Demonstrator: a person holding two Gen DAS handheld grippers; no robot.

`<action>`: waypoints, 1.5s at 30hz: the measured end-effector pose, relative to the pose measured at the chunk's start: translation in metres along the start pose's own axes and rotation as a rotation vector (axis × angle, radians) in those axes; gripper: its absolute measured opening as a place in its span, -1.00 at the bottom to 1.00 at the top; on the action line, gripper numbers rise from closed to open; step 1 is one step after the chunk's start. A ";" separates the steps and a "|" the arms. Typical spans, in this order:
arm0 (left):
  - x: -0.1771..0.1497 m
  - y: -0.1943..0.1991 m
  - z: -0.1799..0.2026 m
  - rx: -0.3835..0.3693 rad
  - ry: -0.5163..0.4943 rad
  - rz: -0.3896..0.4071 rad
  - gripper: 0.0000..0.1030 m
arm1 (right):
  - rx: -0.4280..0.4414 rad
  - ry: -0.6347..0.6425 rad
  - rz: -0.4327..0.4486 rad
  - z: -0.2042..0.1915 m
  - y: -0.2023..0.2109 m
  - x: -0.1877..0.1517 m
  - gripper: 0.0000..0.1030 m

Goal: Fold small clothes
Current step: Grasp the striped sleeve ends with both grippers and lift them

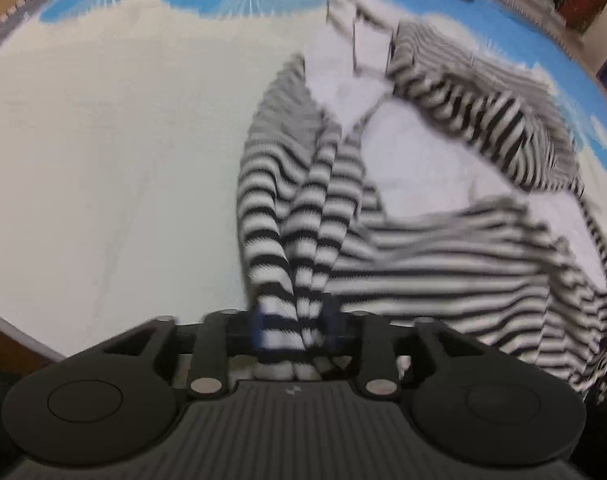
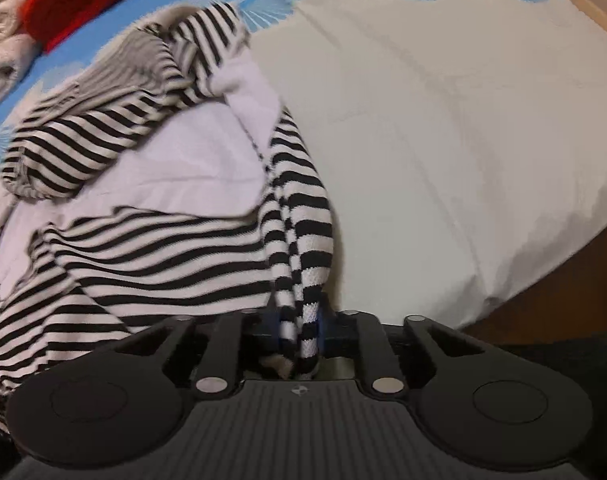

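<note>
Two bunched edges of the striped garment (image 1: 299,216) are pinched, one by the left gripper (image 1: 293,330) and one by the right gripper (image 2: 299,330), at bottom centre of each view. Its body is draped up-frame over the pale bedcover (image 1: 115,160). Soft, light, limp cloth is judged; hems or corners are best gripped.

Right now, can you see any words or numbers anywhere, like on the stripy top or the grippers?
No words or numbers can be read in either view.
striped garment: only black and white stripes and plain white panels, no print or tag showing.
left gripper and right gripper: each body bears one tiny pale mark, too small to read.
bed cover: blue and white pattern only, no writing.
</note>
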State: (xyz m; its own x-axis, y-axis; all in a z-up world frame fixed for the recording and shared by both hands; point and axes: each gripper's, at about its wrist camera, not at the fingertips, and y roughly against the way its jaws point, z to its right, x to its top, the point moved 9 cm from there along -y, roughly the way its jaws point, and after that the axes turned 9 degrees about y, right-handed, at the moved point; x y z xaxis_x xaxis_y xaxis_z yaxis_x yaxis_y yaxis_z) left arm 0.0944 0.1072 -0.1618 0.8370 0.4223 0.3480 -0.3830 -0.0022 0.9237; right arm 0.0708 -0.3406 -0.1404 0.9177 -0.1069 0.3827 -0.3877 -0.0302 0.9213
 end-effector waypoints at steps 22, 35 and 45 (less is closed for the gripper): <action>-0.001 -0.002 0.006 0.013 -0.074 0.019 -0.45 | -0.025 0.093 0.003 -0.014 -0.003 0.000 -0.57; 0.000 0.000 0.007 0.009 -0.100 0.040 -0.69 | -0.029 0.095 0.007 -0.014 -0.001 0.001 -0.62; 0.001 0.014 0.015 -0.011 -0.129 0.101 -0.82 | -0.014 0.034 0.099 -0.005 0.022 0.016 -0.77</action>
State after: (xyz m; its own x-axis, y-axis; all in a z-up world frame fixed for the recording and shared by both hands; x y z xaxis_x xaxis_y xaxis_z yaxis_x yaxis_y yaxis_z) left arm 0.0957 0.0942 -0.1458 0.8369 0.3006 0.4574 -0.4714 -0.0289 0.8815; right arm 0.0774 -0.3380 -0.1132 0.8775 -0.0746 0.4738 -0.4756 -0.0072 0.8796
